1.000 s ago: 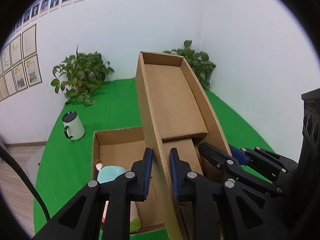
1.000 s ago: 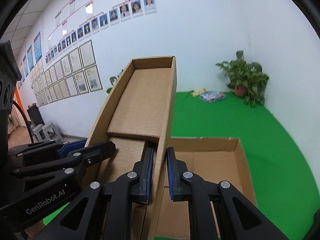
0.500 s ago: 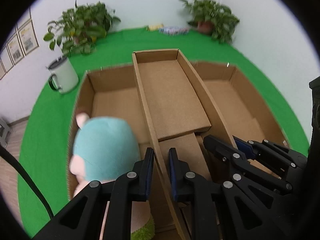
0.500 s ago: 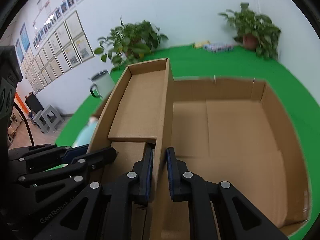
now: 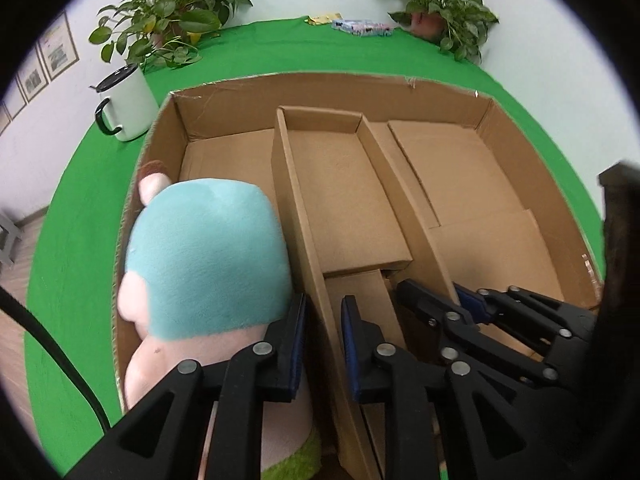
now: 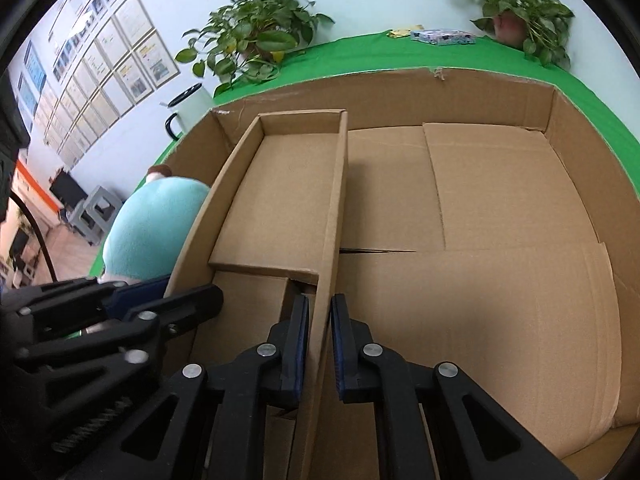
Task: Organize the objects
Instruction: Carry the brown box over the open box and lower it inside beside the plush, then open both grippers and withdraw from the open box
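A small open cardboard box [image 5: 344,188] lies inside a large open cardboard box [image 5: 520,148]. My left gripper [image 5: 323,320] is shut on the small box's left wall. My right gripper [image 6: 319,320] is shut on its right wall [image 6: 332,216]; the right gripper also shows in the left wrist view [image 5: 430,302]. A plush toy with a teal cap [image 5: 208,256] sits in the large box, left of the small box, and shows in the right wrist view [image 6: 152,232]. The large box floor [image 6: 500,240] right of the small box is bare cardboard.
The large box stands on a green cloth [image 5: 80,240]. A white mug with a black lid [image 5: 124,104] stands left of it. Two potted plants [image 5: 168,28] [image 5: 444,4] stand at the back wall, with small packets [image 5: 360,26] between them.
Both grippers have tipped the small box from steeply raised down to lie inside the large box. The plush toy now fills the lower left of the left wrist view.
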A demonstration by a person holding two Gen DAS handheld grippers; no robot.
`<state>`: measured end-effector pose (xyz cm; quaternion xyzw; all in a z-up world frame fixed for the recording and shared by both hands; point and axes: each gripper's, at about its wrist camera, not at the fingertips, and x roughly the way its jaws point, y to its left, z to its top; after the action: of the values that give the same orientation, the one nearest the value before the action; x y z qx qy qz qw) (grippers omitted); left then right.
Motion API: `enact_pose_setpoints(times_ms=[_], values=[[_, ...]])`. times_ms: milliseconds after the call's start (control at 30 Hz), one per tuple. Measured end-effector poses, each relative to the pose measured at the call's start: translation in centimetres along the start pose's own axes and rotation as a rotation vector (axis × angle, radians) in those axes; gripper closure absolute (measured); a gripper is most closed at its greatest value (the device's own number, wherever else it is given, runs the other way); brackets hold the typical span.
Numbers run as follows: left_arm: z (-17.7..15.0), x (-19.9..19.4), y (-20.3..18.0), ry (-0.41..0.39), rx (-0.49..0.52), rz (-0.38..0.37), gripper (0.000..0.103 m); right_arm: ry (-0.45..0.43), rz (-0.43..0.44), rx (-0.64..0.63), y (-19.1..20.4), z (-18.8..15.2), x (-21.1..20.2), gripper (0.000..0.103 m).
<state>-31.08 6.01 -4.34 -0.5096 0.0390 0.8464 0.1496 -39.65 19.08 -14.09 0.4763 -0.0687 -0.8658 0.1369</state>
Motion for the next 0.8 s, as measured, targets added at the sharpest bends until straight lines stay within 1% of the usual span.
enact_pose_setpoints(times_ms=[133,267,400,433,500,567,600,633,667,700,800], values=[[-0.8,-2.5,0.5,-0.062,-0.007,0.011,0.084,0.014,-0.025,-0.035,1.2,0.2,0.3,0.094],[-2.0,-5.0,1.1,-0.129,-0.001,0.071,0.083,0.035,-0.050,-0.049,2.1,0.4,0.5,0.094],[-3.2,-6.7,1.9,-0.173,-0.018,0.074,0.083,0.034,-0.110,-0.124,3.5,0.0,0.2,0.094],[-3.5,-6.9,2.0,-0.180,-0.023,0.071,0.083,0.032,-0.114,-0.133,3.5,-0.1,0.1,0.093],[-4.1,-7.6,2.2,-0.200,-0.037,0.064,0.083,0.025,-0.102,-0.143,3.4,-0.1,-0.4,0.089],[-4.7,-8.4,2.2,-0.228,-0.042,0.066,0.083,-0.005,-0.082,-0.142,3.0,-0.1,-1.6,0.088],[-5.1,-8.7,2.1,-0.242,-0.042,0.070,0.081,-0.031,-0.072,-0.143,2.9,-0.1,-2.5,0.083],[-5.5,-9.2,2.0,-0.262,-0.043,0.078,0.076,-0.057,-0.059,-0.144,3.0,0.0,-3.6,0.077],[-5.7,-9.5,1.8,-0.276,-0.045,0.083,0.071,-0.077,-0.048,-0.146,3.0,0.0,-4.6,0.061],[-6.1,-10.0,1.7,-0.293,-0.046,0.084,0.069,-0.101,-0.038,-0.149,2.8,-0.4,-6.1,0.044],[-7.3,-11.7,0.8,-0.370,-0.036,0.095,0.059,-0.180,-0.018,-0.180,2.9,-1.8,-10.5,0.024]])
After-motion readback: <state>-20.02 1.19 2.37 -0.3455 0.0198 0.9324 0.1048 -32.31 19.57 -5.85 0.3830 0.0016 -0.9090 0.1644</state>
